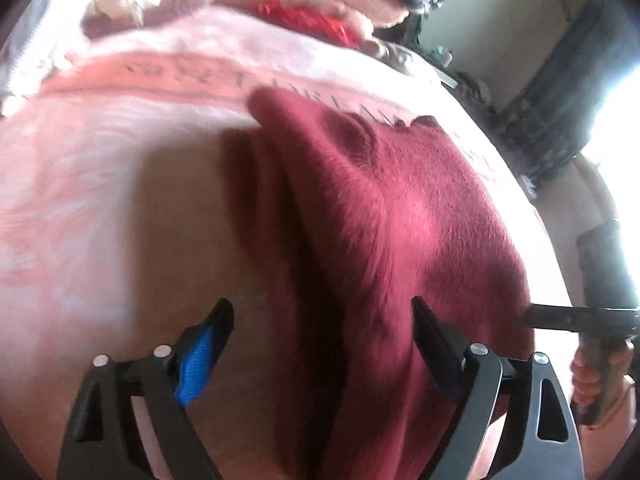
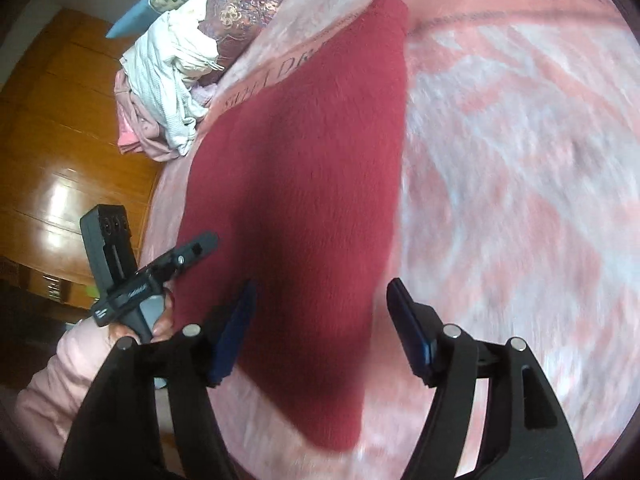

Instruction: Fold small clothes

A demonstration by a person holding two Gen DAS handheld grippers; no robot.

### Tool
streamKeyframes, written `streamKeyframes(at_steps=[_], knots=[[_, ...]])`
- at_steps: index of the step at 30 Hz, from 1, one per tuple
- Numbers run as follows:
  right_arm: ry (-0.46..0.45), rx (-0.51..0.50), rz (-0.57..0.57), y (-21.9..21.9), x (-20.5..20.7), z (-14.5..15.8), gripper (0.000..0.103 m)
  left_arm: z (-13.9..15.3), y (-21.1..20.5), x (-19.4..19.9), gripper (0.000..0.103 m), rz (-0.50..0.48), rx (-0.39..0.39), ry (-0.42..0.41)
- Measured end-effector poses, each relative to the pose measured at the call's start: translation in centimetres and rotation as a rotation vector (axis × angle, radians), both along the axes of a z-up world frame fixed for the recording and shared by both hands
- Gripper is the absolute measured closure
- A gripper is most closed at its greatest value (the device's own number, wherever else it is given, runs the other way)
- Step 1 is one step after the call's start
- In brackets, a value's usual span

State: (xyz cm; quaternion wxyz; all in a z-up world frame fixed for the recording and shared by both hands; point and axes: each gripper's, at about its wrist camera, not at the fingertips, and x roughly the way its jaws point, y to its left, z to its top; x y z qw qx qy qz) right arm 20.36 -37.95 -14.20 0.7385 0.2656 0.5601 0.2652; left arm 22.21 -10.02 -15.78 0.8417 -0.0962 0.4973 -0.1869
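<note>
Here the red cloth [image 2: 304, 200] lies flat, bare pink blanket [image 2: 520, 160] alongside.

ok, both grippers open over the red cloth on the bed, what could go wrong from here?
1. The dark red garment lies flat with the left gripper and right gripper open over its near edge; closing may also pinch the pink blanket beneath.
2. A raised wrinkle at the far end may get folded in.
</note>
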Motion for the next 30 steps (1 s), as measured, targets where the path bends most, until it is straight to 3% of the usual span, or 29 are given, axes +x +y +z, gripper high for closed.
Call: streamKeyframes(at_steps=[2, 6, 7, 9, 11, 13, 16, 21, 24, 30], knots=[[0.013, 0.001, -0.001, -0.4, -1.7, -0.4, 0.034, 0.1, 0.4, -1.4, 0.012, 0.003, 0.044, -0.025], [0.04, 0.017, 0.0, -0.7, -3.8, -1.8, 0.037, -0.4, 0.9, -2.9, 0.012, 0.018, 0.053, -0.028], [0.033, 0.012, 0.002, -0.6, -4.1, -1.9, 0.046, -0.6, 1.0, -2.9, 0.012, 0.017, 0.06, -0.027], [0.042, 0.038, 0.006, -0.5, -4.1, -2.1, 0.074, -0.7, 1.7, -3.8, 0.011, 0.017, 0.08, -0.031], [0.036, 0.043, 0.012, -0.1, -4.0, -1.6, 0.082, -0.6, 1.6, -4.0, 0.012, 0.02, 0.093, -0.027], [-0.025, 0.007, 0.035, 0.4, -4.6, 0.0, 0.084, 0.0, 1.2, -4.0, 0.018, 0.017, 0.087, -0.033], [-0.061, -0.018, 0.028, 0.5, -5.0, 1.1, 0.085, 0.5, 0.9, -4.2, 0.018, 0.008, 0.107, -0.059], [-0.008, -0.096, 0.027, 0.9, -4.9, -1.3, 0.085, -1.6, 1.2, -3.9, 0.013, 0.009, 0.107, -0.009], [0.011, -0.072, 0.015, 0.8, -4.8, -2.5, 0.085, -1.8, 1.0, -3.9, 0.011, -0.009, 0.123, -0.025], [-0.013, -0.07, 0.014, -0.4, -5.8, -1.5, 0.076, -1.3, 1.4, -4.0, 0.012, 0.002, 0.11, -0.003]])
